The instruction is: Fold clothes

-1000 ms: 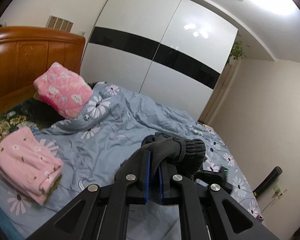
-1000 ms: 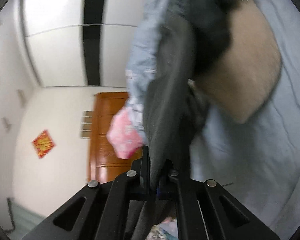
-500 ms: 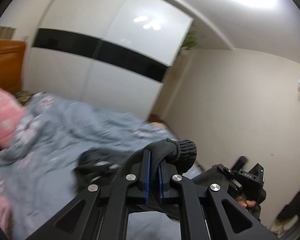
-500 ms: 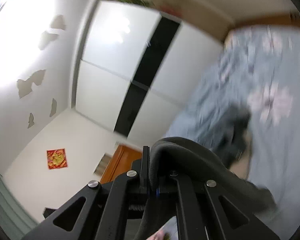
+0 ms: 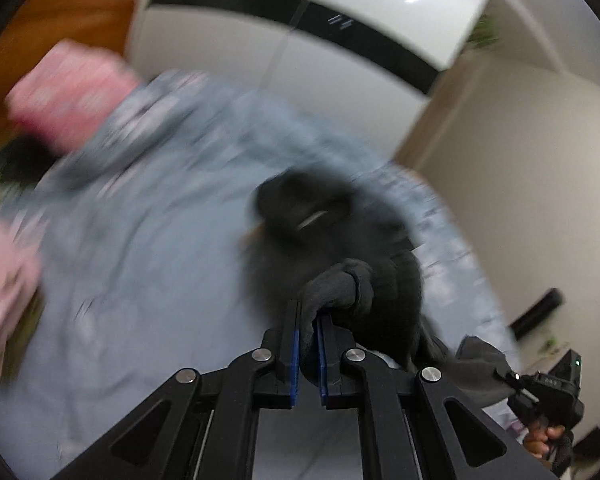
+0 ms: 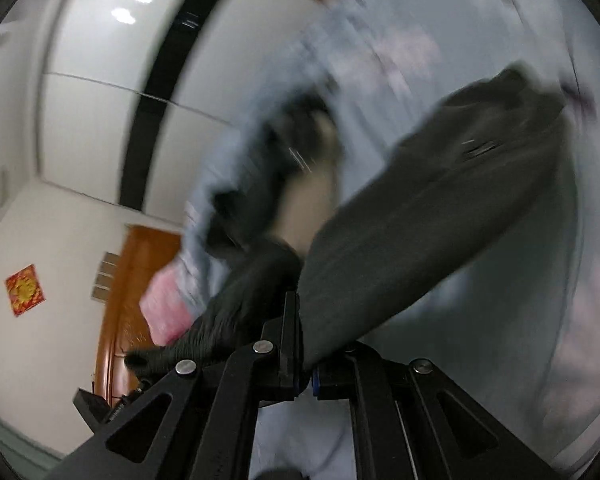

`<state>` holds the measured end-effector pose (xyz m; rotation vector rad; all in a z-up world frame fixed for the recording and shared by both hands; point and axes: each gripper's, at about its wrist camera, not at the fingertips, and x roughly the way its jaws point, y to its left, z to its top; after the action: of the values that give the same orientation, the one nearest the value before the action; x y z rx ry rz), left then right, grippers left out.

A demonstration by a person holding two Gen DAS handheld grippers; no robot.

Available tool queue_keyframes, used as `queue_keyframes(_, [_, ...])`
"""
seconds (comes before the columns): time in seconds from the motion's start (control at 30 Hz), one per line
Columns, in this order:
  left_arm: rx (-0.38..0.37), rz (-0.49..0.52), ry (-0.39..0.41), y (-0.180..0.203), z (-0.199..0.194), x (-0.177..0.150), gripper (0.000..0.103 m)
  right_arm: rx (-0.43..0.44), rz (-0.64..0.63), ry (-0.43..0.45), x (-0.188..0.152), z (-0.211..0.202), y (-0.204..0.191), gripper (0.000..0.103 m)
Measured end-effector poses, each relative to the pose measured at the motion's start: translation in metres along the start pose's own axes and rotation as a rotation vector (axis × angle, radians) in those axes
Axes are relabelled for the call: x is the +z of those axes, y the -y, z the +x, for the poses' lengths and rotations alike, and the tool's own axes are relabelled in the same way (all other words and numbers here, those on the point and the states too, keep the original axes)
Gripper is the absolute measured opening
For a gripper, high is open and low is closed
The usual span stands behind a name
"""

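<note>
Here we have the dark grey garment (image 6: 428, 216) hanging between our two tools above the bed (image 5: 148, 264), its far part bunched on the pale blue floral quilt. The left tool (image 5: 308, 344) is clenched on a thick rolled edge with a ribbed cuff, and the right tool (image 6: 305, 354) is clamped on a broad flat panel of the same cloth. Both views are blurred, so we cannot tell which part of the garment each holds. It looks soft, fleecy and fairly heavy for cloth, so we judge it will sag and drape, not hold a crease readily. We would keep hold at the seams or hems, well apart, and lay it flat on the bed, short of the pink folded pile (image 5: 72, 92) near the headboard.
</note>
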<state>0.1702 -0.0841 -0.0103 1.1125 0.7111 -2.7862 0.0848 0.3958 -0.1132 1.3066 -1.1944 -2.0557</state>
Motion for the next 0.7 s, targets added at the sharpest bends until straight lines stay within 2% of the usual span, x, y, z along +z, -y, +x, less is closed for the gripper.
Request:
queue_keyframes(0.07, [0.047, -0.028, -0.032, -0.023, 0.003, -0.021, 0.008, -0.012, 0.063, -0.060, -0.025, 0.026, 0.021, 0.004])
queue_keyframes(0.13, [0.079, -0.068, -0.048, -0.048, -0.002, -0.037, 0.008, -0.008, 0.080, -0.087, -0.044, 0.041, 0.025, 0.004])
queue_keyframes(0.27, [0.092, -0.177, -0.056, -0.090, -0.023, -0.050, 0.008, -0.036, 0.032, -0.160, -0.071, 0.053, 0.015, 0.004])
queue_keyframes(0.37, [0.107, -0.194, -0.080, -0.105, -0.028, -0.057, 0.008, -0.115, -0.024, -0.213, -0.090, 0.060, 0.011, 0.004])
queue_keyframes(0.47, [0.134, -0.242, -0.155, -0.121, -0.013, -0.068, 0.009, -0.195, 0.004, -0.255, -0.103, 0.070, 0.025, 0.004])
queue_keyframes(0.53, [0.133, -0.268, -0.183, -0.127, -0.009, -0.073, 0.009, -0.224, 0.007, -0.265, -0.110, 0.068, 0.029, 0.004])
queue_keyframes(0.7, [0.096, -0.274, -0.187, -0.131, -0.013, -0.074, 0.012, -0.269, -0.046, -0.265, -0.112, 0.057, 0.017, 0.007])
